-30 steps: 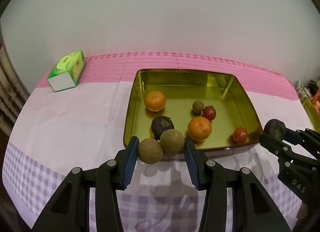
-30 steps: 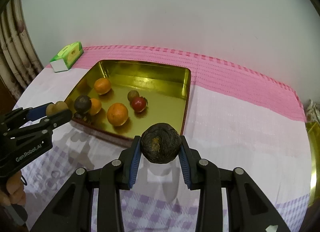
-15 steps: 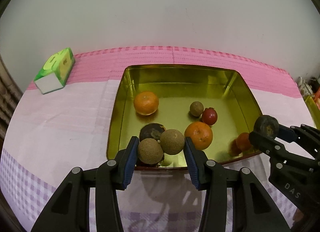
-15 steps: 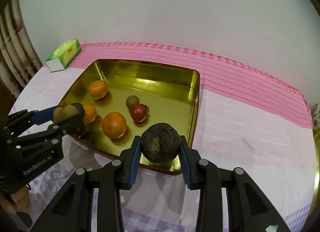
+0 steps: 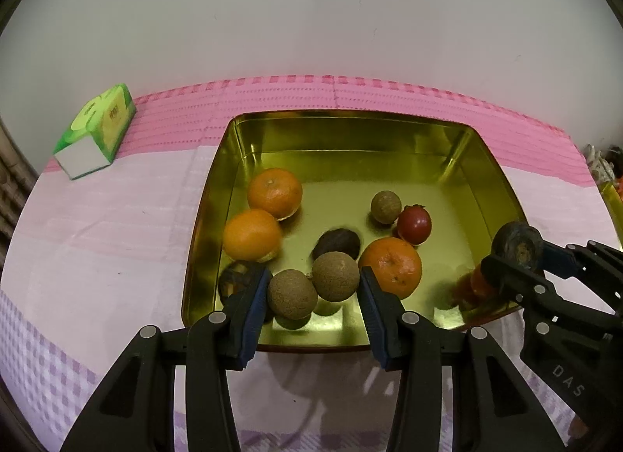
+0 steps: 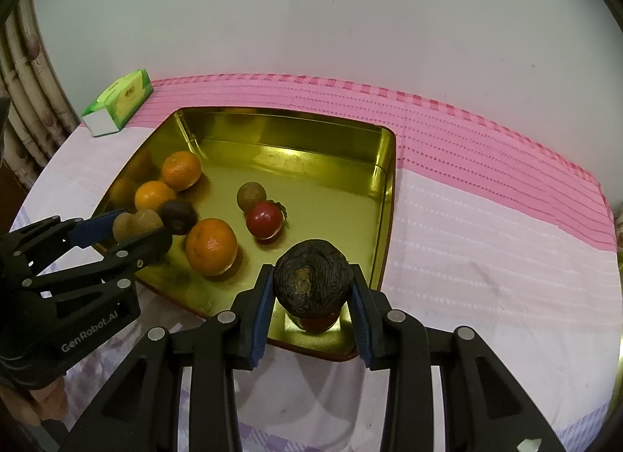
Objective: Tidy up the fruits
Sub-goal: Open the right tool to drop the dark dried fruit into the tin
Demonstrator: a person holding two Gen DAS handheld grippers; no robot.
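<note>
A gold tray (image 5: 350, 132) (image 6: 292, 136) on the pink cloth holds three oranges (image 5: 275, 193) (image 6: 181, 169), a dark fruit (image 5: 337, 243), a small brown fruit (image 5: 385, 206) and a red tomato (image 5: 414, 224) (image 6: 264, 219). My left gripper (image 5: 313, 296) (image 6: 136, 228) is shut on two brown round fruits (image 5: 292, 294) side by side, just above the tray's near edge. My right gripper (image 6: 311, 292) (image 5: 518, 253) is shut on a dark wrinkled fruit (image 6: 313, 282) (image 5: 516, 245) over the tray's near right corner. A red fruit (image 6: 317, 321) lies partly hidden beneath it.
A green tissue box (image 5: 97, 132) (image 6: 118, 103) stands at the far left of the table by the white wall. Curtain folds (image 6: 23, 101) hang at the left edge. Open cloth (image 6: 486, 257) lies right of the tray. A hand (image 6: 43, 401) shows under the left gripper.
Both grippers have moved forward and lower, from in front of the tray to above its near edge. Each keeps its fruit. A third orange in the tray has come into sight.
</note>
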